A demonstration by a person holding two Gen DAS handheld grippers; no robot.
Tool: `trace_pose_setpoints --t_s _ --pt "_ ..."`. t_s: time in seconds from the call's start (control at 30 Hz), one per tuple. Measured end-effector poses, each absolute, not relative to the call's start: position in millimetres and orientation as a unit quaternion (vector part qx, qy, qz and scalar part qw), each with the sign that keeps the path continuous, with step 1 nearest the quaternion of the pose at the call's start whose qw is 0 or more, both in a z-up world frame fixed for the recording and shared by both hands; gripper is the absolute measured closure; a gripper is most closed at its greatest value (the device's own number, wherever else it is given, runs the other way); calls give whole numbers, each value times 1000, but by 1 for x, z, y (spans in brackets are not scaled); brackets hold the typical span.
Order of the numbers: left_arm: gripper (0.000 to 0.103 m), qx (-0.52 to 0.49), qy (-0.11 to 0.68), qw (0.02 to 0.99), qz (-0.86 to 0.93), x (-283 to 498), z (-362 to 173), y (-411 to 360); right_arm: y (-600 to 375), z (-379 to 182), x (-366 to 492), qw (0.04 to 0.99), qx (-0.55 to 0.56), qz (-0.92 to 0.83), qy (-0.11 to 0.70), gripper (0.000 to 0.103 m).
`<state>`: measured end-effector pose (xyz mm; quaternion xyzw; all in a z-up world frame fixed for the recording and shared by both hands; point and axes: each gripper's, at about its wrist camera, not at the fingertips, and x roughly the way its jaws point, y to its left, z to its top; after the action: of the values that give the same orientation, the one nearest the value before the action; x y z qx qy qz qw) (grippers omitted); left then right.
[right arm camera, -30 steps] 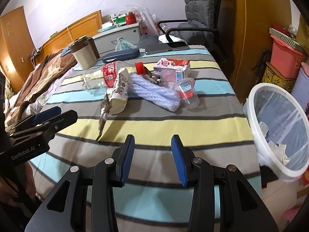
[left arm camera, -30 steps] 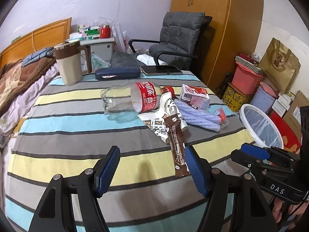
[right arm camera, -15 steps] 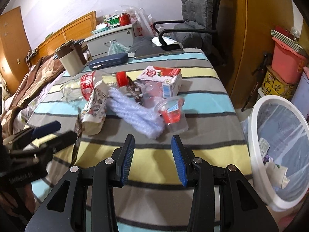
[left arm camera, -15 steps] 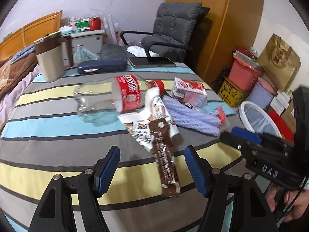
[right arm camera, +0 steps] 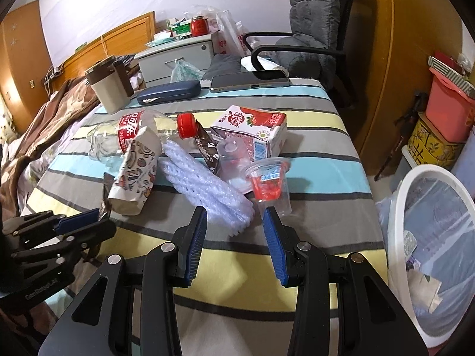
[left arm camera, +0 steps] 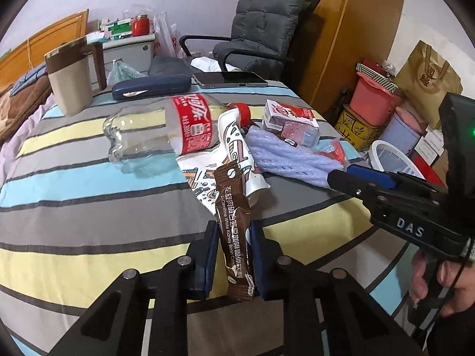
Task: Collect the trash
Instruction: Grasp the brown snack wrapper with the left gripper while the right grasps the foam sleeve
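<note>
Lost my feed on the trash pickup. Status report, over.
Left claw shut on brown coffee sachet. Right claw open, empty, short of purple foam net. Bin off table's right edge. Path clear.

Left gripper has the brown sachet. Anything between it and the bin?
The right gripper does: it reaches over the table edge between the sachet and the bin on the floor. Otherwise nothing visible; the bin mouth is open.
</note>
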<state>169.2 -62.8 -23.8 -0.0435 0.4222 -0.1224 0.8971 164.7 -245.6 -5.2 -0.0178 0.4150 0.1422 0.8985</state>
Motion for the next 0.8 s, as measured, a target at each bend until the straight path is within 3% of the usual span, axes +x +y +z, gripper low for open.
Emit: trace_pose_setpoints --t_s 0.8 --pt "81 -59 418 900 -109 167 -20 -41 -240 -10 170 890 -30 171 422 61"
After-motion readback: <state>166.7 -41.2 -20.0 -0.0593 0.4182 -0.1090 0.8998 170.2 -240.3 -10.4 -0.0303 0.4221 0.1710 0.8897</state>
